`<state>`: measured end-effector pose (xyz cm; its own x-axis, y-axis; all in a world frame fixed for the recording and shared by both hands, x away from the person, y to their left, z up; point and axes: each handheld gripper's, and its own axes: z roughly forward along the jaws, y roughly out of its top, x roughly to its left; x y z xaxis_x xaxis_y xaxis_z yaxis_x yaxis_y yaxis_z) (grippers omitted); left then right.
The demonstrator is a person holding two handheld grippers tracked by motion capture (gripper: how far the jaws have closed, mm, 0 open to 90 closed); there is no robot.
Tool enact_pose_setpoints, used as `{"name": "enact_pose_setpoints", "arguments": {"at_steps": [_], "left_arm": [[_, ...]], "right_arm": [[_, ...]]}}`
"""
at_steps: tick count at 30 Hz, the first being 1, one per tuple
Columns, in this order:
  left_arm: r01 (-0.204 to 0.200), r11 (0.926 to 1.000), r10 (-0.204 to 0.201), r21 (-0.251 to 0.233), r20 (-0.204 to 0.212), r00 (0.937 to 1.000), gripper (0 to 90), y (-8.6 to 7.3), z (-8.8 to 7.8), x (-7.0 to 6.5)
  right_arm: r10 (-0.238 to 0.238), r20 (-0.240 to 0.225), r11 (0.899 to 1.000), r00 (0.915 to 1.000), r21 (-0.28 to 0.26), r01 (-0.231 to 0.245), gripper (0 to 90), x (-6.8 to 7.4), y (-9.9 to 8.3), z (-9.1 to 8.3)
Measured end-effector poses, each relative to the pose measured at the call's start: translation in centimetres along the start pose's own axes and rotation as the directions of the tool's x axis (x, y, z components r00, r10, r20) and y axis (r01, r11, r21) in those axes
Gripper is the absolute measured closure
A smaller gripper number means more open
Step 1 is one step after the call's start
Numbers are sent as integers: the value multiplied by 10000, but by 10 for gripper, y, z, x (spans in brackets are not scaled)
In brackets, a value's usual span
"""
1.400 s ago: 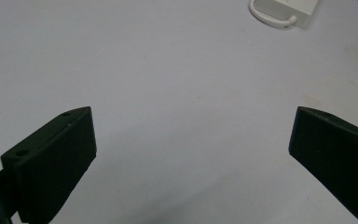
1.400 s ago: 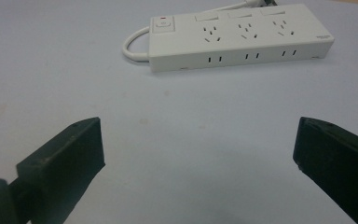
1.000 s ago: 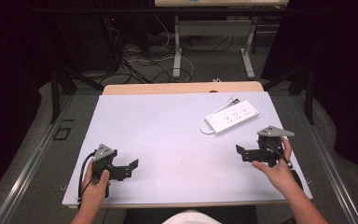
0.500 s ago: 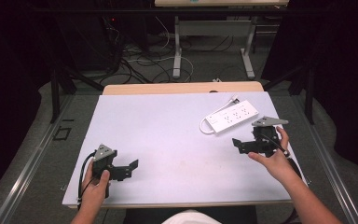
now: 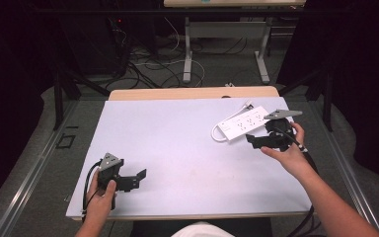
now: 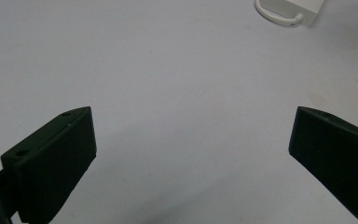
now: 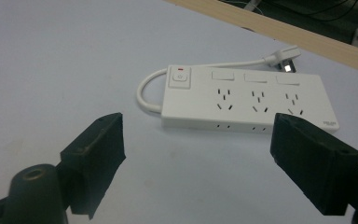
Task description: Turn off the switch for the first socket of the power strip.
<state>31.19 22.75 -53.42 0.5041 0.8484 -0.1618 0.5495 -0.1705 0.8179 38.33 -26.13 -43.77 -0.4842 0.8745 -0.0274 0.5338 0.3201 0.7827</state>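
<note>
A table (image 5: pixel 187 148) with a pale grey-white top carries the things; a strip of light wood (image 5: pixel 177 93) shows along its far edge. A white power strip (image 5: pixel 243 122) lies flat on the top in the far right part, set at a slant. It has a switch (image 7: pixel 180 77) with a red mark at one end and three sets of sockets along its face. Its short white cord (image 7: pixel 145 93) loops out from the switch end and runs along the far side to a plug (image 7: pixel 282 59) resting on the top near the wood strip.
</note>
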Motion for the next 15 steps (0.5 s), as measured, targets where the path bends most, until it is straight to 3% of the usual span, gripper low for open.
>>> {"name": "enact_pose_setpoints", "arguments": {"at_steps": [15], "left_arm": [[48,10000,-48,3,19,10000,5,0,0,-1]], "right_arm": [[-273,216,9977,9994,626,259,287,-7,24,11]]}}
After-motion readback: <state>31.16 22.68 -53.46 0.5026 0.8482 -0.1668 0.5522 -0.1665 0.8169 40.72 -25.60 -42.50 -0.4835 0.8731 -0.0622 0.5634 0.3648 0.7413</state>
